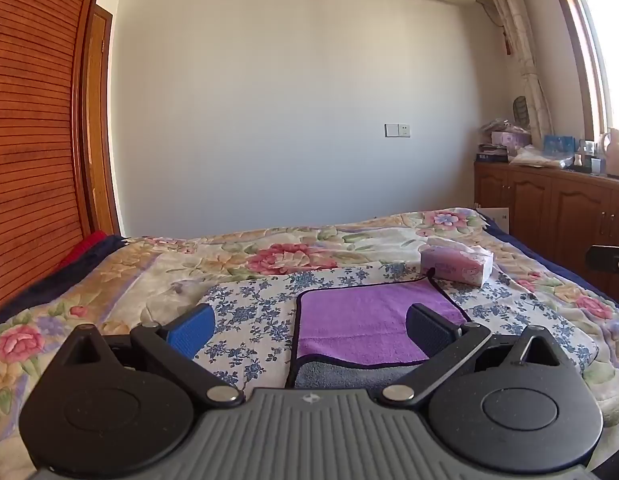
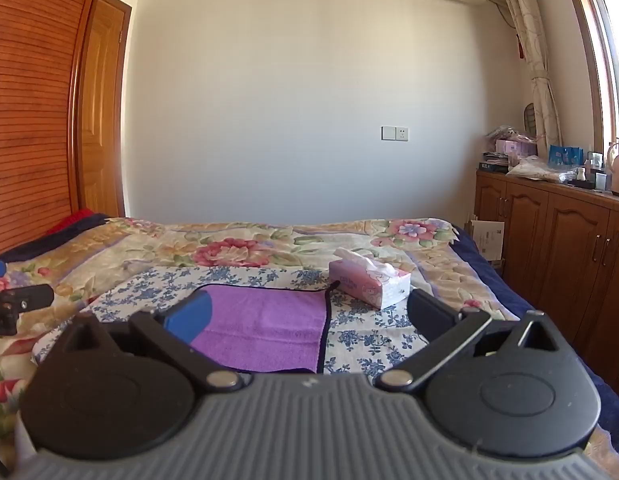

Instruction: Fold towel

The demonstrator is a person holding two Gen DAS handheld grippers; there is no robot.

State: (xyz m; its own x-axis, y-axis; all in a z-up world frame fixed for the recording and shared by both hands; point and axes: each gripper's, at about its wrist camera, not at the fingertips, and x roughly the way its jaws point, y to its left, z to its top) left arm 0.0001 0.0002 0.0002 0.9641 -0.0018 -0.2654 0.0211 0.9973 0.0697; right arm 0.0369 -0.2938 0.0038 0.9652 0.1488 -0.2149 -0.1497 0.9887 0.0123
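A purple towel point(image 1: 365, 320) with a dark border lies flat on a blue-flowered cloth point(image 1: 253, 316) on the bed. Its near part shows a grey underside point(image 1: 333, 376). My left gripper point(image 1: 309, 328) is open and empty, held above the towel's left edge. In the right wrist view the towel point(image 2: 265, 328) lies ahead on the left. My right gripper point(image 2: 309, 316) is open and empty above the towel's right edge point(image 2: 324, 332). Part of the left gripper point(image 2: 13, 304) shows at the far left.
A pink tissue box point(image 1: 455, 266) stands just past the towel's far right corner; it also shows in the right wrist view point(image 2: 369, 282). A floral bedspread point(image 1: 269, 256) covers the bed. Wooden cabinets point(image 2: 569, 240) stand on the right, a wooden wardrobe point(image 1: 29, 140) on the left.
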